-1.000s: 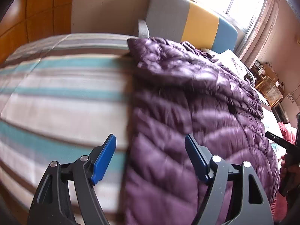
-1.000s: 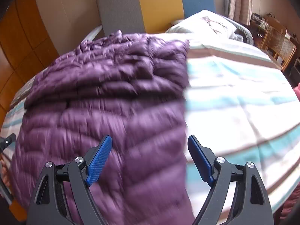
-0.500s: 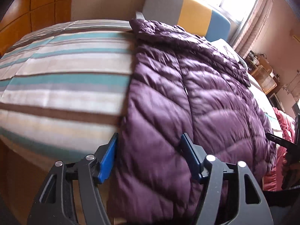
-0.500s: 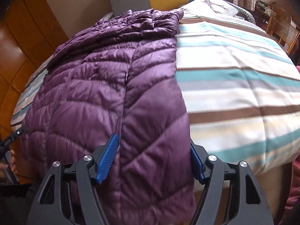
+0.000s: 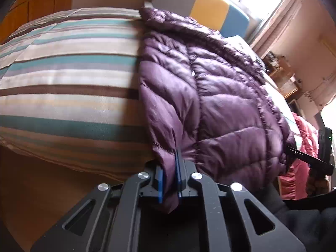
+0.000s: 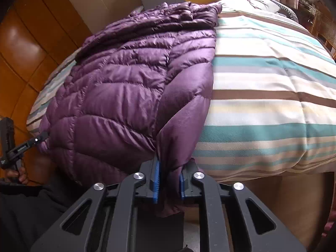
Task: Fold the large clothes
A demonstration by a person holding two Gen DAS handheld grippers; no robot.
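A purple quilted puffer jacket (image 5: 220, 96) lies lengthwise on a striped bed (image 5: 69, 79), its near hem hanging over the bed's front edge. My left gripper (image 5: 169, 178) is shut on the jacket's left hem corner. In the right wrist view the jacket (image 6: 130, 84) covers the left part of the bed (image 6: 268, 88). My right gripper (image 6: 169, 183) is shut on the bunched right hem corner. The other gripper shows at each view's edge: the right one (image 5: 308, 159) and the left one (image 6: 19, 147).
A grey, yellow and blue headboard (image 5: 201, 8) stands at the far end, with a white pillow (image 6: 252, 0) by it. A pink garment (image 5: 304, 147) lies right of the bed. Orange wall panels (image 6: 25, 42) run along the left. Wicker furniture (image 5: 283, 79) stands by the window.
Both grippers moved down to the jacket's near hem and closed on it, one at each corner. Their jaws were wide open before.
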